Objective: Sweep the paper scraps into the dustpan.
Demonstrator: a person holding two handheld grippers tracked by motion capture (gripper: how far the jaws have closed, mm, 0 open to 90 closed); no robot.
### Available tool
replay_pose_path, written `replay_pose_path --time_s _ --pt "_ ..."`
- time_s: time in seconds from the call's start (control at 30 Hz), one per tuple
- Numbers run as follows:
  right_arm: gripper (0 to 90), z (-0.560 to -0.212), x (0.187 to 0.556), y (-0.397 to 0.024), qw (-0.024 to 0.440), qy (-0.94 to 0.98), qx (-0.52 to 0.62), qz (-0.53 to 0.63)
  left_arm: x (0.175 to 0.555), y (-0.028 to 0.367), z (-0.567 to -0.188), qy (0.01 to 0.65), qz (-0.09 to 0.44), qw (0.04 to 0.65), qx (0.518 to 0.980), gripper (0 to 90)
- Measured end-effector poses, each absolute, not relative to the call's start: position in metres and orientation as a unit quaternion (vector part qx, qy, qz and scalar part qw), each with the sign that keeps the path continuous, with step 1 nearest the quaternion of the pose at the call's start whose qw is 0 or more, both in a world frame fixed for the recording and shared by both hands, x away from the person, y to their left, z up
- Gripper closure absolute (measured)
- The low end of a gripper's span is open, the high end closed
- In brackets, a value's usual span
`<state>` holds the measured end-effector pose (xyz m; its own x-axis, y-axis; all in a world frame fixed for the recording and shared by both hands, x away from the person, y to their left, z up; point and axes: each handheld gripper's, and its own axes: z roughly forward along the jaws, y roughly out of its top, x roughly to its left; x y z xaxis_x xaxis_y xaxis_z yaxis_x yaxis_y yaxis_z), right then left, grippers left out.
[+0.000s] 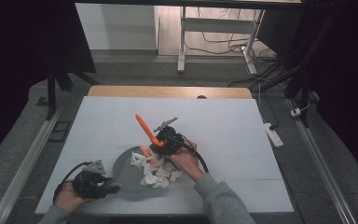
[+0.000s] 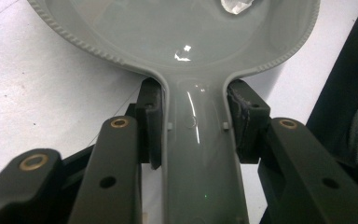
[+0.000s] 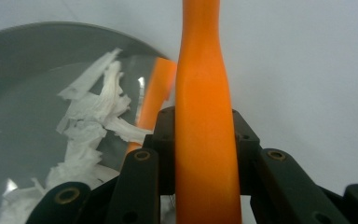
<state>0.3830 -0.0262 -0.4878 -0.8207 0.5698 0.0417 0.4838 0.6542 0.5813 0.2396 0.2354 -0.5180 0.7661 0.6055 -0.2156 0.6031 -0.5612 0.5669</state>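
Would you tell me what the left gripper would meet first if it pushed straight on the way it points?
The left gripper is shut on the pan handle, so it would drive straight toward the grey pan's bowl; beyond that probably the white paper scraps.

A grey pan (image 1: 126, 175) with a beaded rim holds white paper scraps (image 1: 156, 175) beside an orange utensil (image 1: 145, 128).

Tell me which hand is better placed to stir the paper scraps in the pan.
Right. Its tongs grip the orange spatula beside the paper scraps; the left tongs clamp the pan handle, steadying it.
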Motion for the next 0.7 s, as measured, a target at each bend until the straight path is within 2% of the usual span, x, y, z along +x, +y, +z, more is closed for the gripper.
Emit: replay_pose_path --time_s 0.47,0.7 --pt "70.0 -0.478 0.359 0.013 0.027 0.917 0.215 0.336 0.240 0.235 -0.519 0.342 0.002 0.320 0.884 61.3" --pt "70.0 -0.458 0.357 0.006 0.044 0.904 0.212 0.368 0.240 0.236 -0.519 0.341 0.002 0.322 0.883 61.3"
